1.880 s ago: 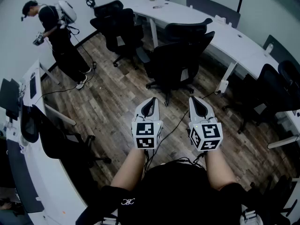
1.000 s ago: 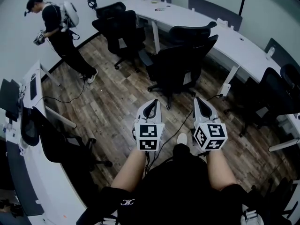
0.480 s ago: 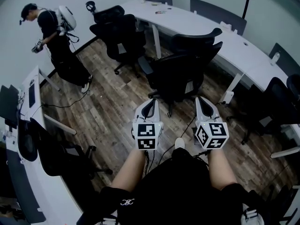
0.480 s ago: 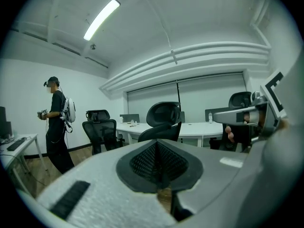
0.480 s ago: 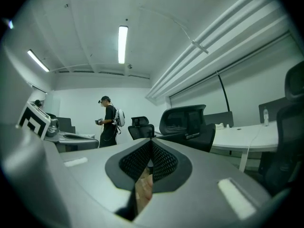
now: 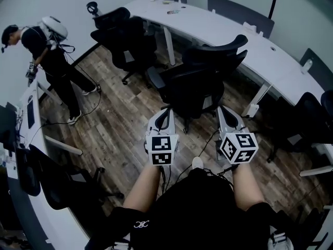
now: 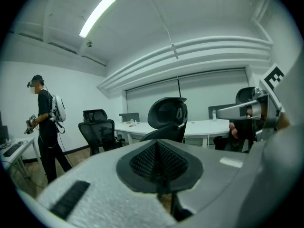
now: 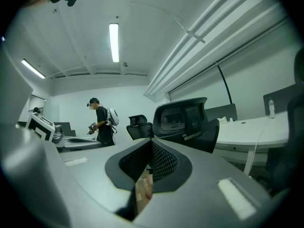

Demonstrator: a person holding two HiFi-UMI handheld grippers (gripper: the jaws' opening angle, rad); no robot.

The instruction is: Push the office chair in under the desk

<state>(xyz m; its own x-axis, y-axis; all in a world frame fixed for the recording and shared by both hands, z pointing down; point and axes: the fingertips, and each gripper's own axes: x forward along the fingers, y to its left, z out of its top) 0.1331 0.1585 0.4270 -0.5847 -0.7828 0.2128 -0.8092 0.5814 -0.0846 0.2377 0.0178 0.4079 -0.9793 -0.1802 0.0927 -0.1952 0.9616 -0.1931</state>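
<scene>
A black office chair (image 6: pixel 200 82) stands pulled out from the long curved white desk (image 6: pixel 244 38), its back toward me. The same chair's headrest (image 7: pixel 168 113) shows in the left gripper view and again in the right gripper view (image 8: pixel 185 120). My left gripper (image 6: pixel 164 120) is shut and empty, just short of the chair's back, on its left. My right gripper (image 6: pixel 226 117) is also shut and empty, near the chair's right side. Neither touches the chair.
A second black chair (image 6: pixel 122 35) stands further left by the desk. A person with a backpack (image 6: pixel 44 56) stands at far left beside another desk (image 6: pixel 28 113). More chairs (image 6: pixel 296 119) sit at right. A cable (image 6: pixel 205 145) lies on the wood floor below the grippers.
Both grippers and I have moved forward toward the pulled-out chair, which now appears closer. The person at left has stepped further left. Jaws stay shut.
</scene>
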